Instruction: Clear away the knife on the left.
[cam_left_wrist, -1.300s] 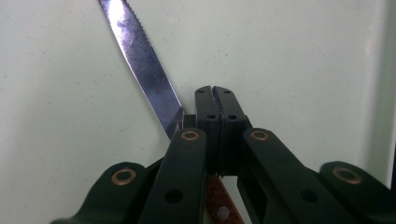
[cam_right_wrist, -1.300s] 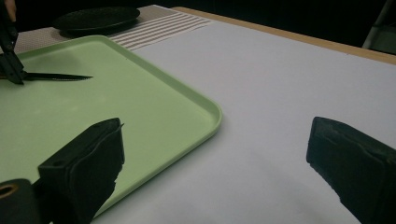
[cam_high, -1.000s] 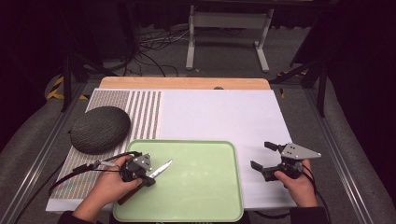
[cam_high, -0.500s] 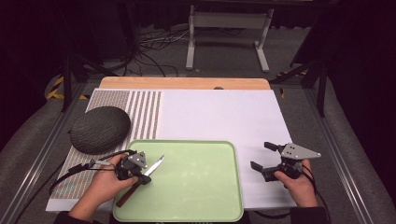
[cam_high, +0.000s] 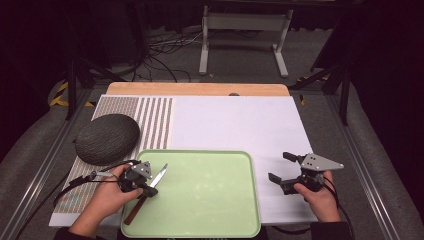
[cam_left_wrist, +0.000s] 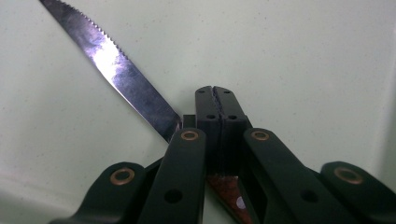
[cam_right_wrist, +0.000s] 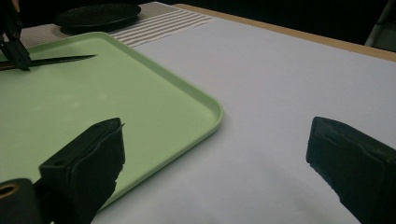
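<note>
A: Largest first. What carries everything?

B: White rectangular table top (cam_high: 235, 125), wood strip along its far edge, a striped woven mat (cam_high: 155, 117) covering its left end. A pale green plastic tray with rounded corners (cam_high: 210, 200) sits at the near edge, left of centre.

A: On the mat?

B: A dark grey, domed oval textured object (cam_high: 106, 138), at the tray's far-left corner.

A: The grippers?

B: Left gripper (cam_high: 145, 179) over the tray's left edge, jaws clenched on a serrated steel knife with a reddish-brown wooden handle (cam_left_wrist: 121, 79). The grip is at the join of blade and handle. The blade points toward the tray's far side; the handle runs back to its near-left corner. Right gripper (cam_high: 281, 170) is over bare table beside the tray's right edge, jaws released, wide apart, nothing between them.
</note>
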